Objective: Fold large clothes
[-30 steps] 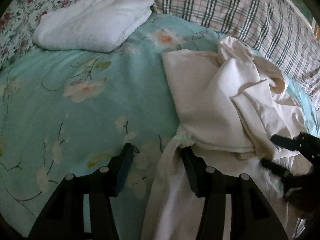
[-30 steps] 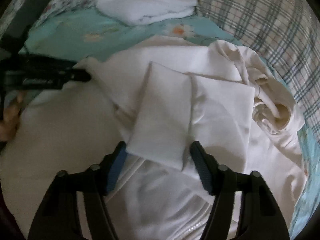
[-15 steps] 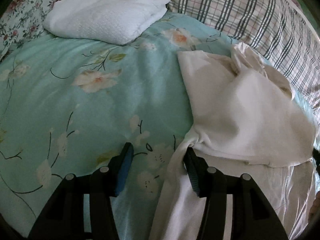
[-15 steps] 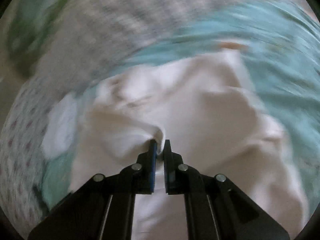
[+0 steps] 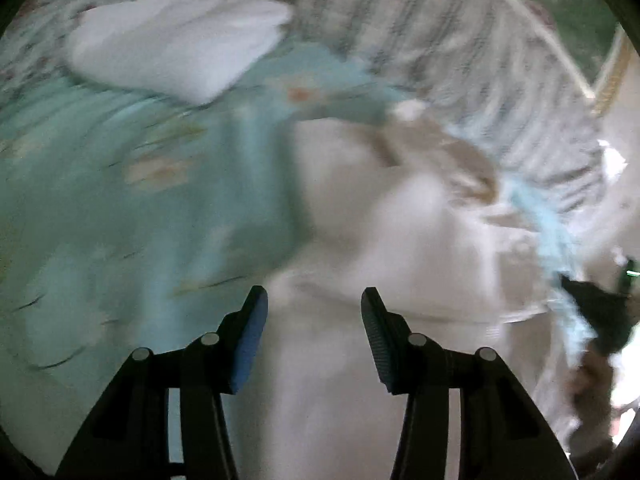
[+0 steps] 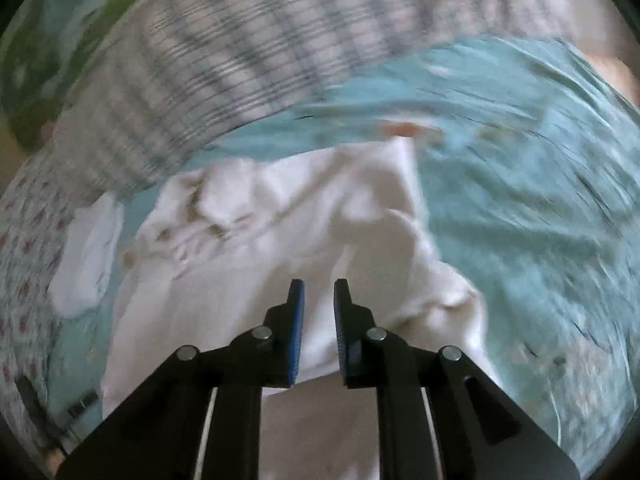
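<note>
A large cream garment [image 5: 400, 248] lies partly folded on the teal floral bedspread [image 5: 120, 208]; it also shows in the right wrist view [image 6: 304, 216]. My left gripper [image 5: 314, 304] is open above the garment's left edge, nothing between its fingers. My right gripper [image 6: 319, 292] hovers over the garment with its fingers a small gap apart and nothing held. The right gripper shows as a dark shape at the far right of the left wrist view [image 5: 600, 308]. Both views are blurred.
A folded white towel [image 5: 176, 44] lies at the back left, and it shows small in the right wrist view [image 6: 86, 256]. A plaid pillow [image 5: 440, 40] runs along the back, also in the right wrist view [image 6: 224, 60].
My right gripper has let go of the garment fold and opened slightly. My left gripper has moved right over the garment. The sleeve now lies folded over the body.
</note>
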`<action>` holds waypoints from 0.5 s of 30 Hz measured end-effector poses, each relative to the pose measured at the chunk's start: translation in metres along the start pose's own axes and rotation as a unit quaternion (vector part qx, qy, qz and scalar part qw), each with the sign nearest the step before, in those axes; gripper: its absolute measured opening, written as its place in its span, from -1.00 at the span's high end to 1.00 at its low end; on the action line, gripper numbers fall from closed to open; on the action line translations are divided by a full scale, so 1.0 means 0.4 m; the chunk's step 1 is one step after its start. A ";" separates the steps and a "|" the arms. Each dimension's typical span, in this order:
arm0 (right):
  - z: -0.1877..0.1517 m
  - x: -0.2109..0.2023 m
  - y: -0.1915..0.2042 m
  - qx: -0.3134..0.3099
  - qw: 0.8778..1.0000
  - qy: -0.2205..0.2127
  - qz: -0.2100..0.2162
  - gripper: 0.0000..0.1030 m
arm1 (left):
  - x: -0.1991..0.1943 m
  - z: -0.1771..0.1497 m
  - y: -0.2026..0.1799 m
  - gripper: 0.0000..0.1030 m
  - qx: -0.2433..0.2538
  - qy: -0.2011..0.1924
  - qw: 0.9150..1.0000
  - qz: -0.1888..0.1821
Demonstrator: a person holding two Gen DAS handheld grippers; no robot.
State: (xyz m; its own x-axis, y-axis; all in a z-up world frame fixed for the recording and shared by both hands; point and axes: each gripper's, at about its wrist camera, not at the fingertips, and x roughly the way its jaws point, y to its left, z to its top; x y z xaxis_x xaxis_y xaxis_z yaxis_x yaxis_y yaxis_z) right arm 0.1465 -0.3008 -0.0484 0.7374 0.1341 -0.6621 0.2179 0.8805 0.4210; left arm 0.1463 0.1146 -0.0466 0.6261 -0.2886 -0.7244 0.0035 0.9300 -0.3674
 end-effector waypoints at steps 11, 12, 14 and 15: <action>0.002 0.155 -0.087 0.074 0.993 0.088 0.011 0.37 | 0.215 0.065 -0.020 0.19 -0.006 0.043 0.999 0.028; 0.015 0.143 -0.081 0.068 0.994 0.084 0.000 0.36 | 0.210 0.079 -0.020 0.18 -0.013 0.046 0.999 0.026; 0.055 0.125 -0.053 0.054 0.996 0.068 0.022 0.29 | 0.202 0.128 -0.033 0.14 -0.018 0.034 0.999 0.009; 0.079 0.126 -0.037 0.047 0.996 0.064 0.039 0.23 | 0.205 0.164 -0.047 0.11 -0.015 0.027 1.000 -0.001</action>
State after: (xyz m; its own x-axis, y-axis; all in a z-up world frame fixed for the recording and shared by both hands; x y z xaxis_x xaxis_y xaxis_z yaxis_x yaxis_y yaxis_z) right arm 0.2007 -0.3214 -0.0684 0.6682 0.2629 -0.6960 0.2258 0.8197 0.5264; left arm 0.2488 0.0883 -0.0607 0.5835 -0.3036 -0.7532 -0.0194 0.9220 -0.3867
